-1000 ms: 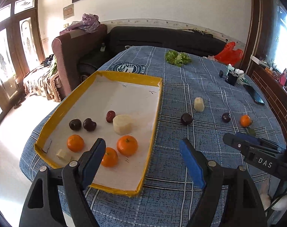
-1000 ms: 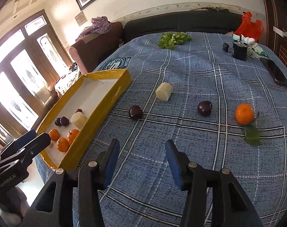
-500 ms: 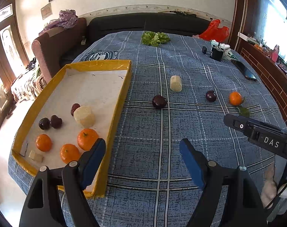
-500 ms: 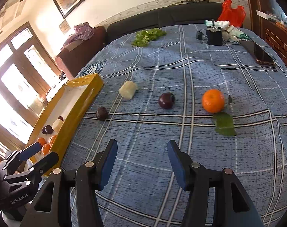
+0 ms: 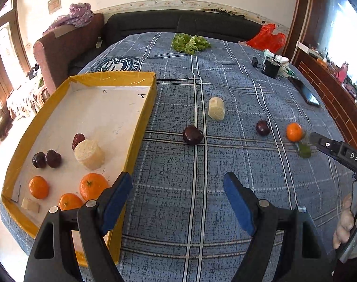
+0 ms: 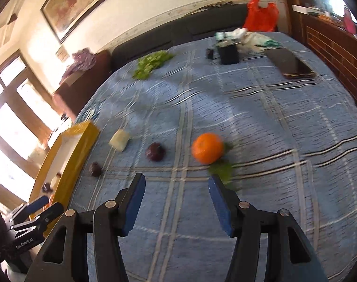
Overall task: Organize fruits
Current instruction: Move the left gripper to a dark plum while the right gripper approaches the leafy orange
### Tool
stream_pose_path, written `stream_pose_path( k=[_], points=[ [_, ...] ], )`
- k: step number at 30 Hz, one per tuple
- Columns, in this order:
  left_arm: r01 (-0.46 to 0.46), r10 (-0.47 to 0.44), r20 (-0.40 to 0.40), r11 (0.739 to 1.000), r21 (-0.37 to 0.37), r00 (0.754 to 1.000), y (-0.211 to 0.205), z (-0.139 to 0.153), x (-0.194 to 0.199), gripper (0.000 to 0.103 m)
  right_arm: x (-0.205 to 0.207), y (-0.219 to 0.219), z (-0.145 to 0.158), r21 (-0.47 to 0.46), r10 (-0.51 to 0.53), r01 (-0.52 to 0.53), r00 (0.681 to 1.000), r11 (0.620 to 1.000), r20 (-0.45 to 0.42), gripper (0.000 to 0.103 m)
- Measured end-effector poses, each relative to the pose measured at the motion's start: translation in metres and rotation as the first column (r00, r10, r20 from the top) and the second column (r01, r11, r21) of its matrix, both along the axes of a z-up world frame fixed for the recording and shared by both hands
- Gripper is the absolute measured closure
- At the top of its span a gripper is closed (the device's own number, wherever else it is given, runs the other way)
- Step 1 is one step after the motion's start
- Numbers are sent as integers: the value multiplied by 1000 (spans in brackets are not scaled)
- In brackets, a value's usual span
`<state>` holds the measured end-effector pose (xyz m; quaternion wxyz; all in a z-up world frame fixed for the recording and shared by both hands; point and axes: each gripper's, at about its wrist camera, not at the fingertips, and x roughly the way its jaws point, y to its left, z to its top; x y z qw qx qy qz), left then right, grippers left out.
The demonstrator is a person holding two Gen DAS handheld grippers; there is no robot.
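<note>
A yellow-rimmed tray (image 5: 143, 115) at the left holds three oranges (image 5: 92, 185), dark plums (image 5: 46, 159) and a pale cylinder (image 5: 89, 154). On the blue checked cloth lie a dark plum (image 5: 193, 135), a pale chunk (image 5: 216, 108), a second plum (image 5: 263, 128) and an orange (image 5: 294, 131). My left gripper (image 5: 177, 181) hangs open over the cloth beside the tray's near right corner, nothing between its pads. My right gripper (image 6: 176, 183) is open and empty, just short of the orange (image 6: 207, 148) and its green leaf (image 6: 221, 169). The plum (image 6: 156, 151) lies left of that orange.
Lettuce (image 5: 191, 43) lies at the far end of the table. A red bag (image 5: 266, 38), a black box (image 5: 270, 67) and a phone (image 5: 306, 91) sit at the far right. A dark sofa and an armchair stand behind, a wooden cabinet along the right.
My right gripper has swung toward the loose orange, which now looms larger, and its jaws stand a little wider. My left gripper has shifted right, from over the tray to the cloth beside it.
</note>
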<state>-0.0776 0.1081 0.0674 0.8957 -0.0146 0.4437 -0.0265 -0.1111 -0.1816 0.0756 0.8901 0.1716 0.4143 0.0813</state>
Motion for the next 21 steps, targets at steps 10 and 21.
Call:
stream_pose_path(
  k=[10, 21],
  points=[
    [33, -33, -7, 999, 5, 999, -13, -18, 53, 23, 43, -31, -13, 10, -69, 70, 997, 998, -39, 41],
    [84, -82, -63, 995, 45, 995, -21, -44, 95, 25, 63, -6, -29, -39, -21, 20, 999, 999, -49, 41]
  ],
)
